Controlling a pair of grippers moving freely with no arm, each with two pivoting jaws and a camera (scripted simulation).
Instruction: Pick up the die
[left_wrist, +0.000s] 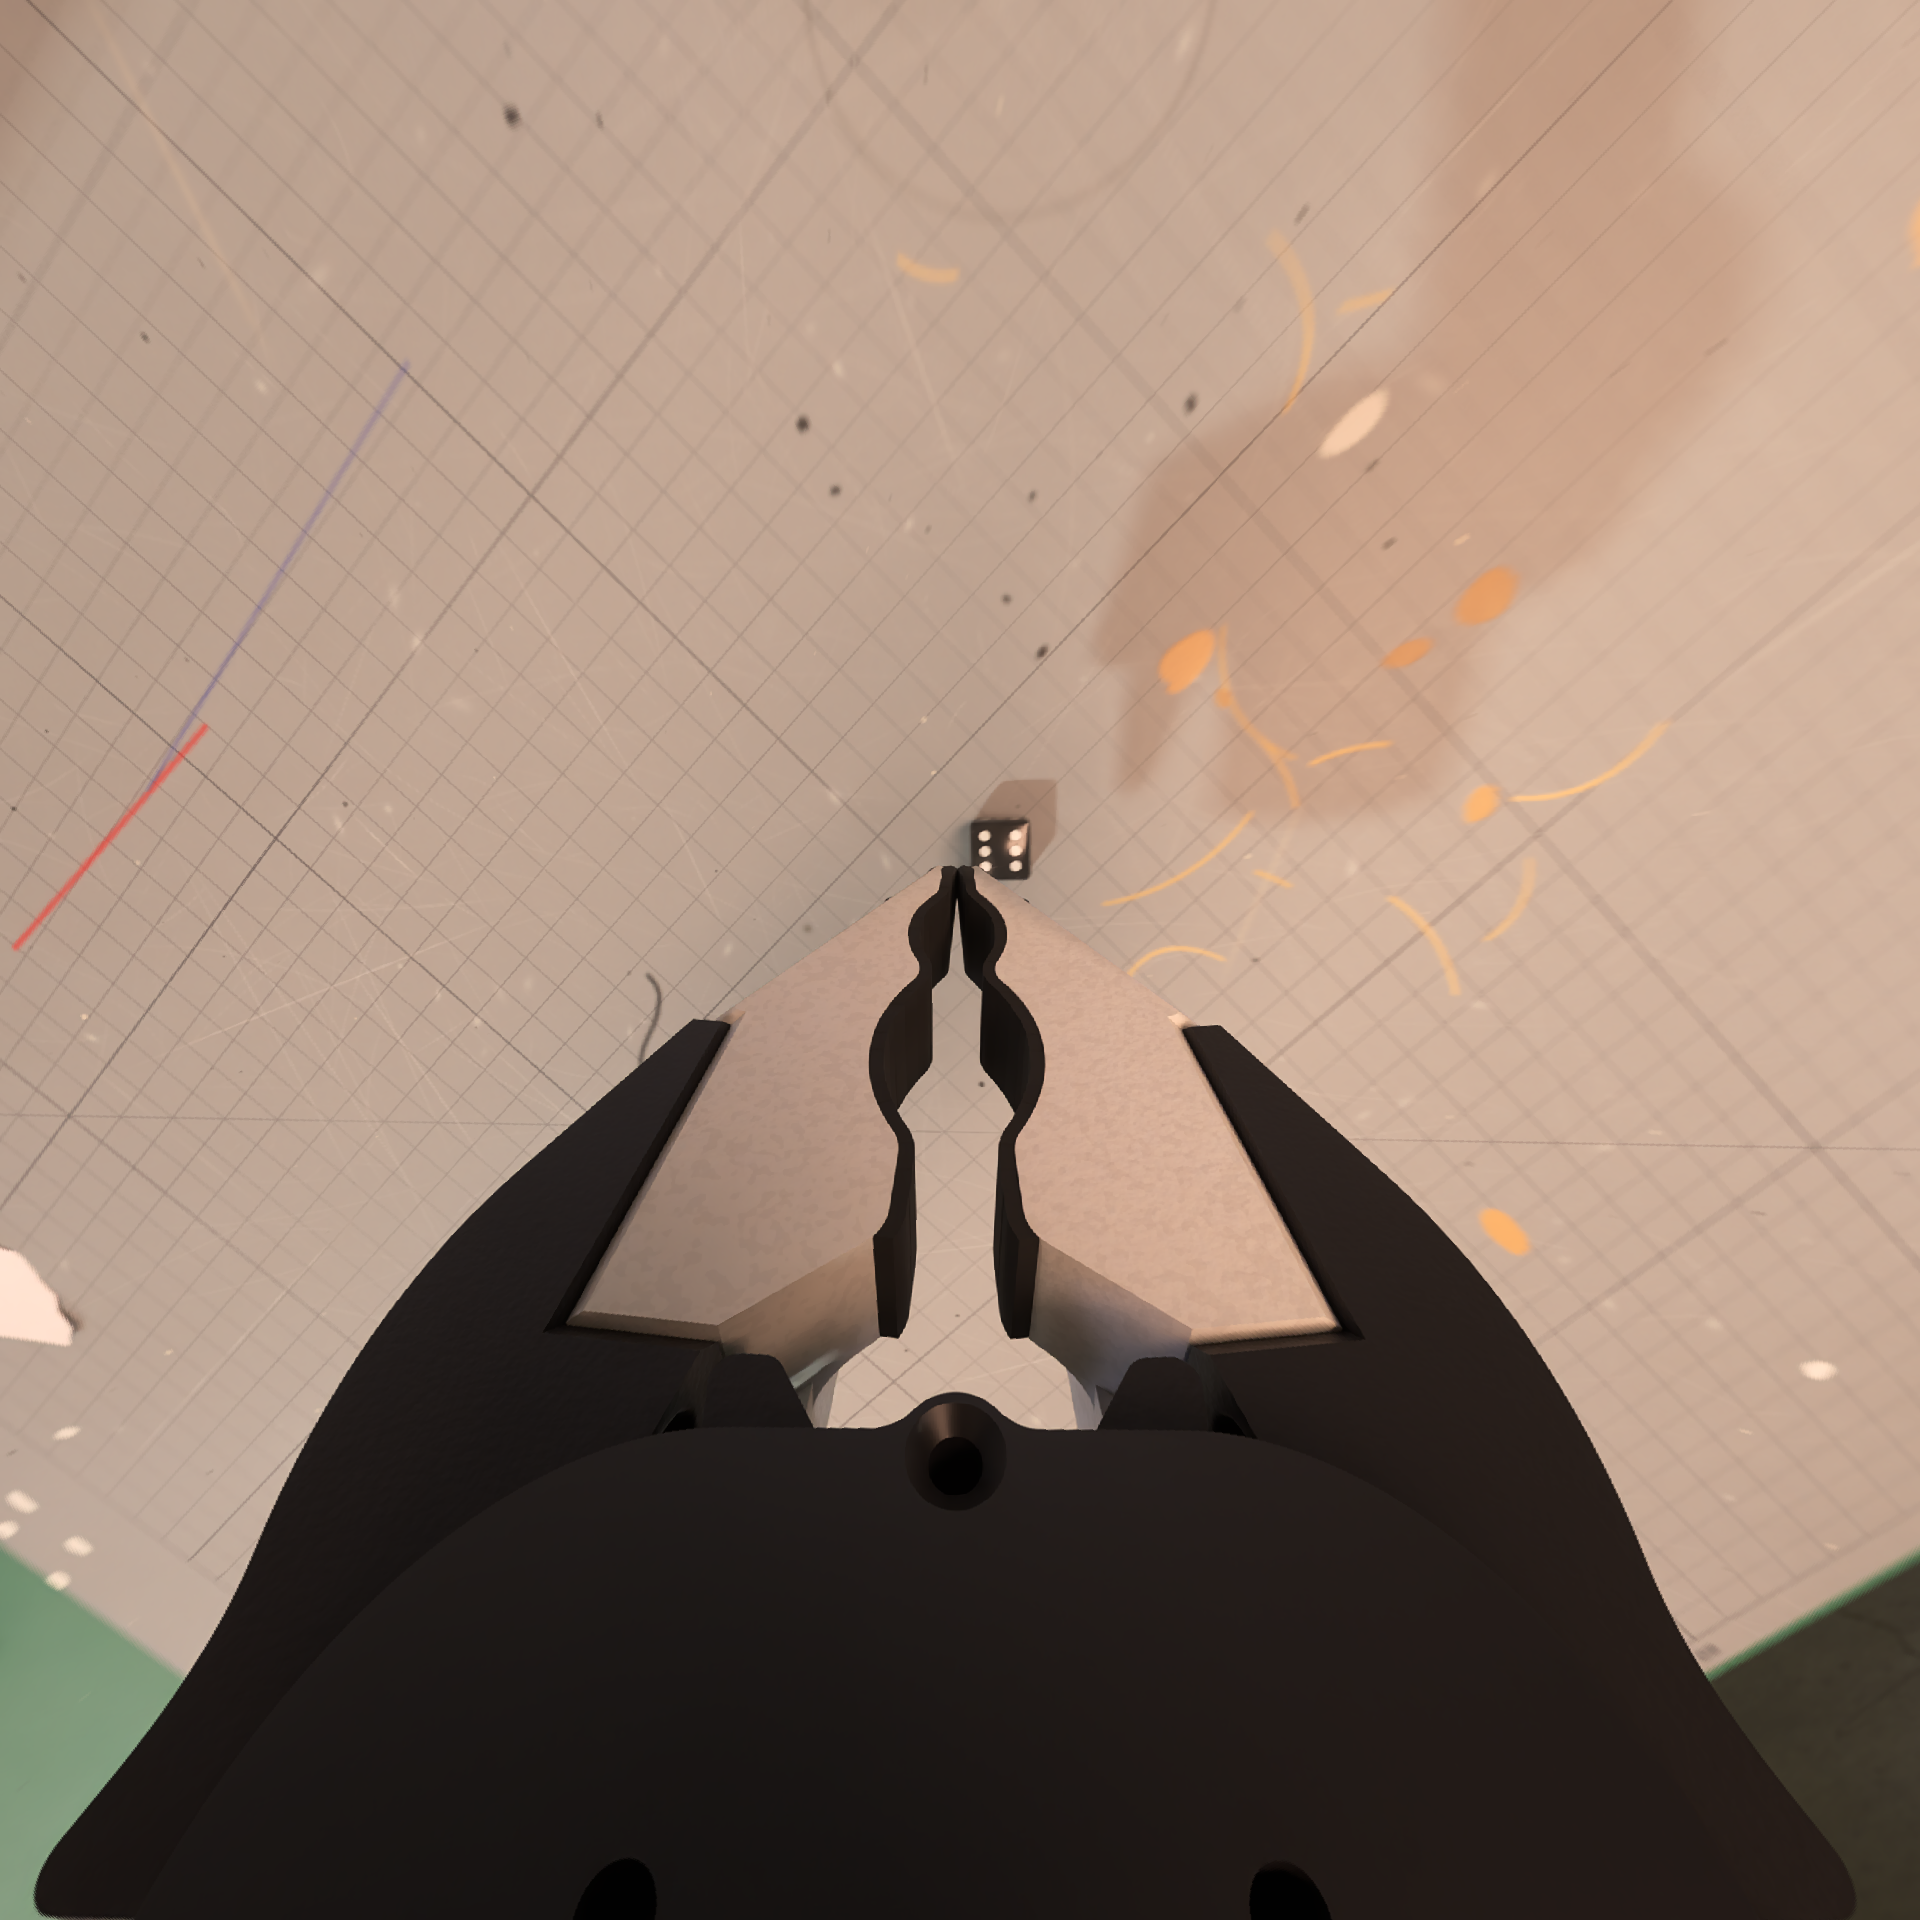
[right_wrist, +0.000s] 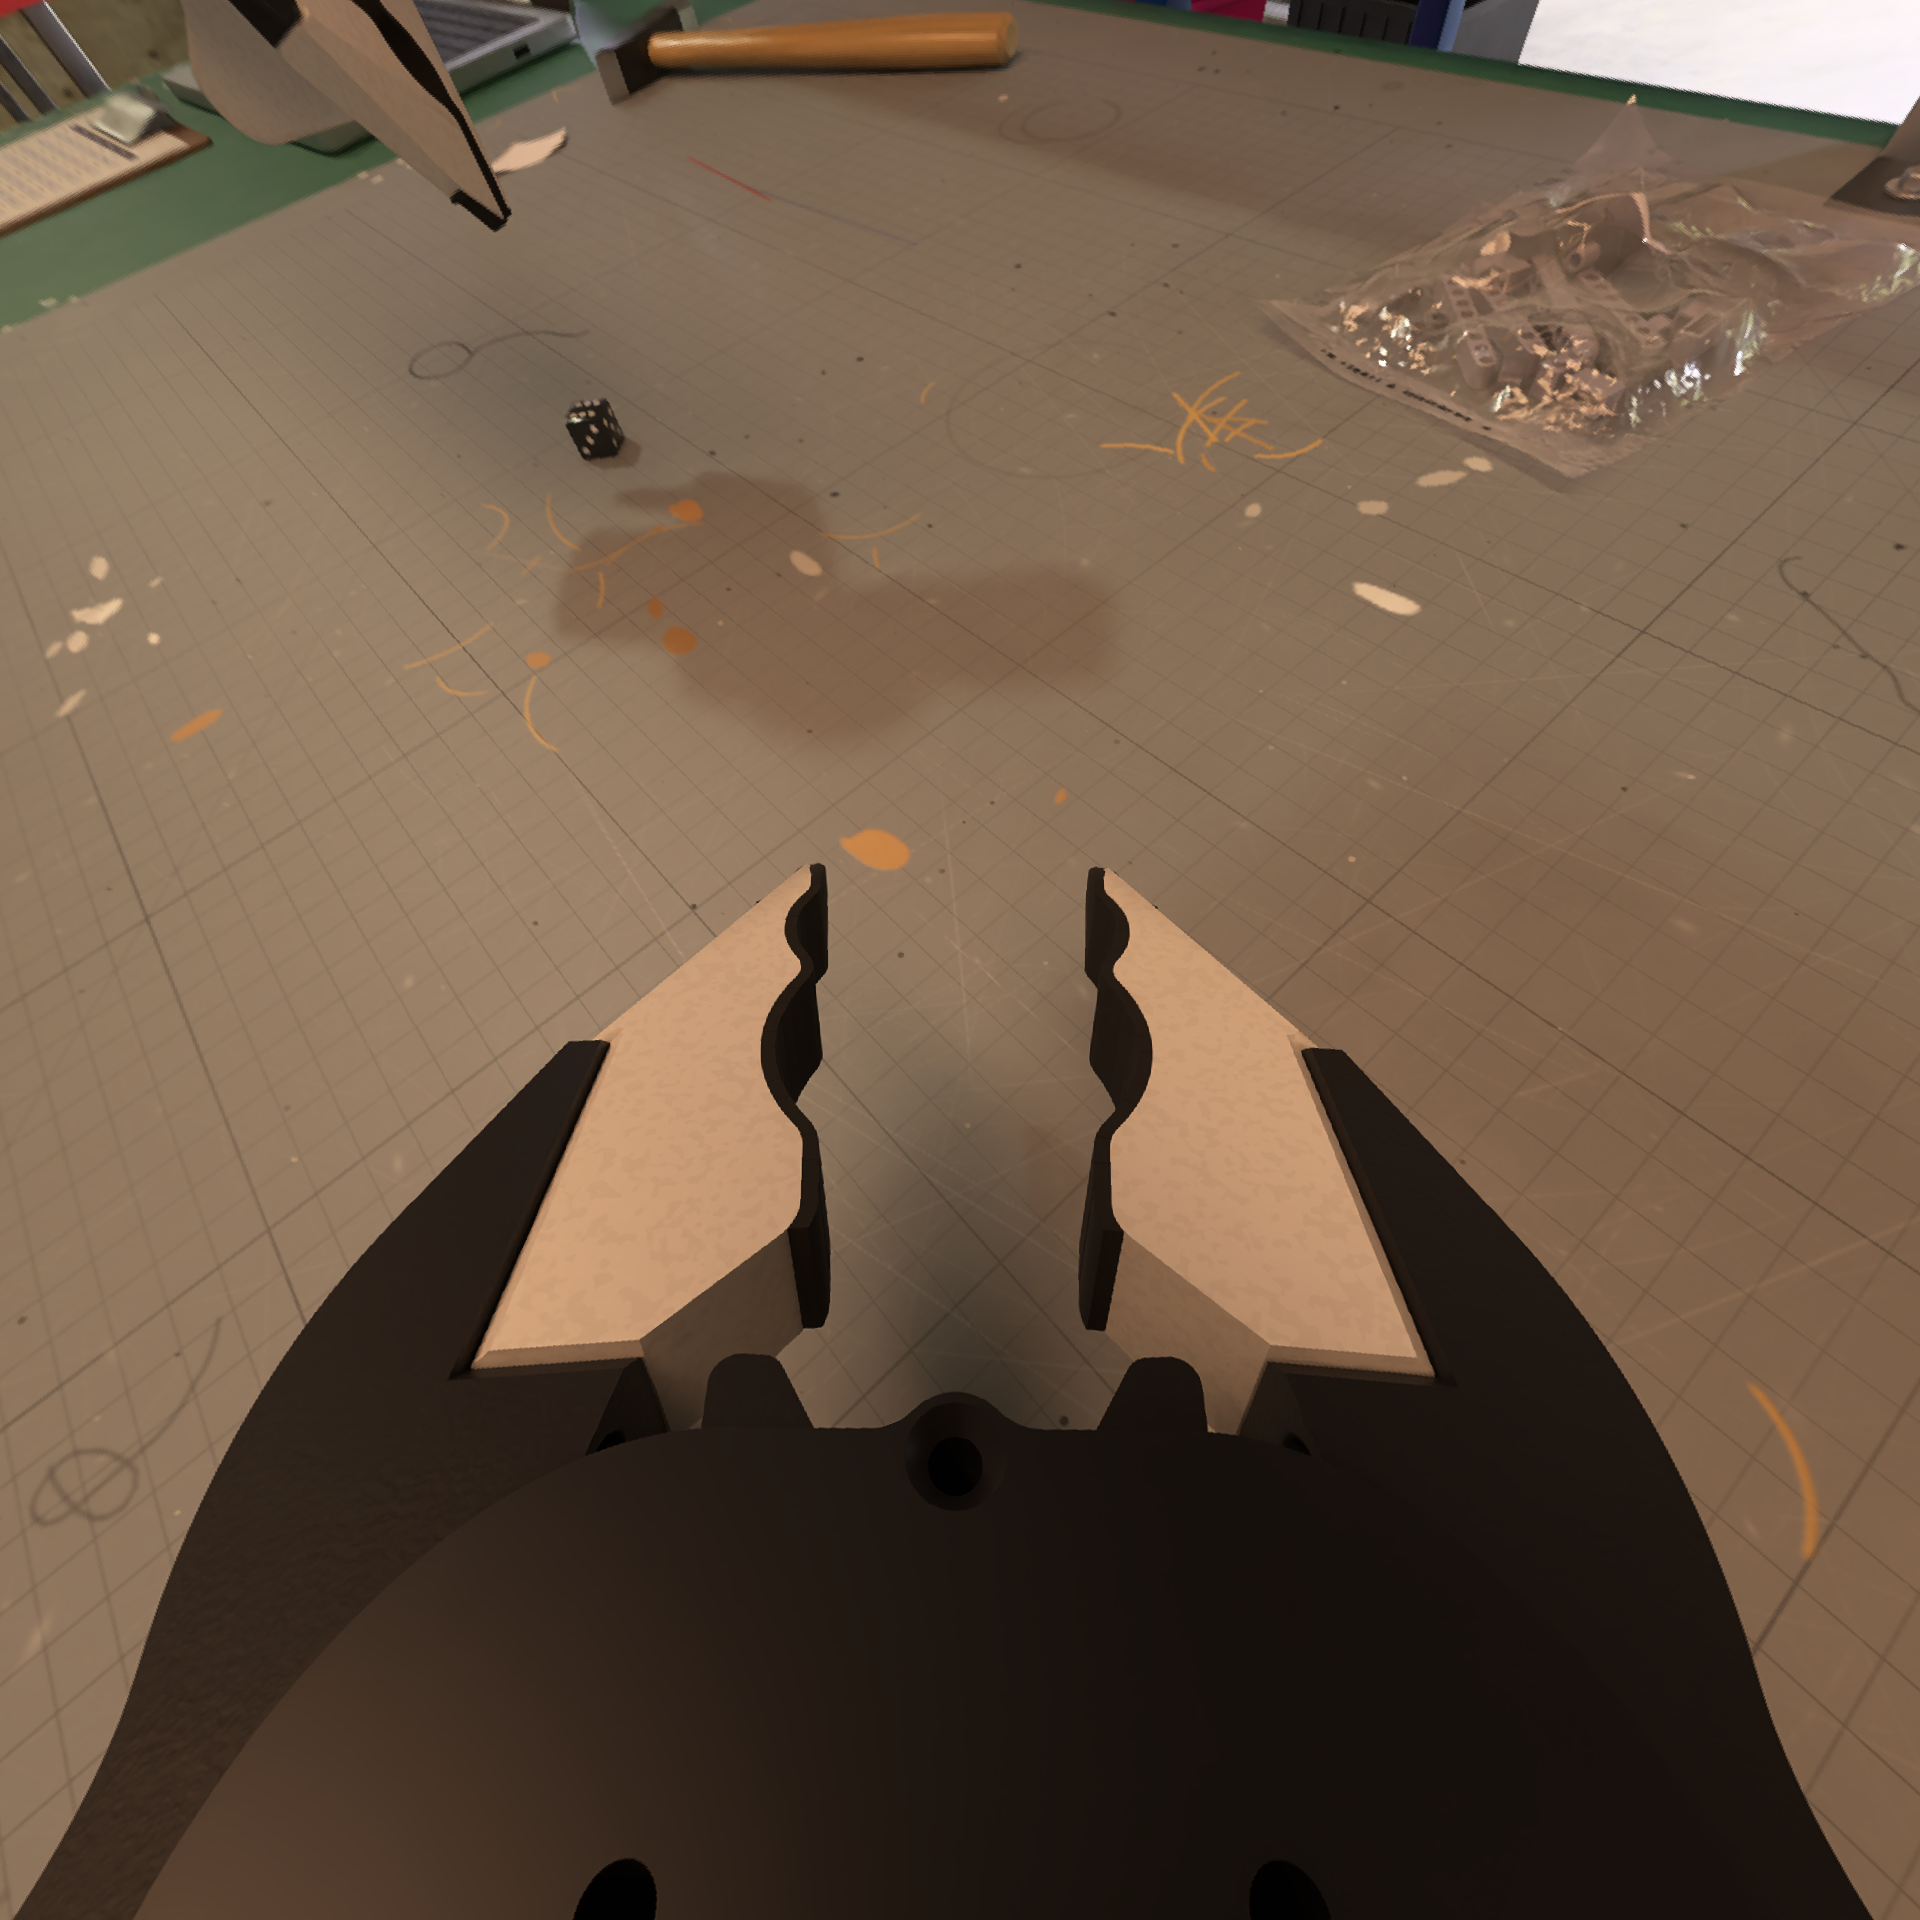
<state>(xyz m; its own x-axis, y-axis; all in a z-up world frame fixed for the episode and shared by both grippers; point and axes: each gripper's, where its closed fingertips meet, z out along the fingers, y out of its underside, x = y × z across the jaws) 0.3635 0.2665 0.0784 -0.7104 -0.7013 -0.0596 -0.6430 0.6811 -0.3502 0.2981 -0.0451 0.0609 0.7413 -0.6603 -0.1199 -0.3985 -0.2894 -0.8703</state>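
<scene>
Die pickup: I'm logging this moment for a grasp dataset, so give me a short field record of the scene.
target: black die with white pips, resting on the cutting mat
left gripper: shut, empty, above the mat, tips pointing near the die
right gripper: open, empty, farther from the die
die contact: none
clutter: hammer, clear bag of parts

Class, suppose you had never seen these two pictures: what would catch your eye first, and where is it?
First, the small black die with pale pips, alone on the grey cutting mat, left of centre in the right wrist view. Above it, at top left, hangs the left gripper, shut and pointing down, while the right gripper fills the foreground, open. A crinkled clear bag of parts glints at upper right, with a wooden-handled hammer along the far edge.
</scene>
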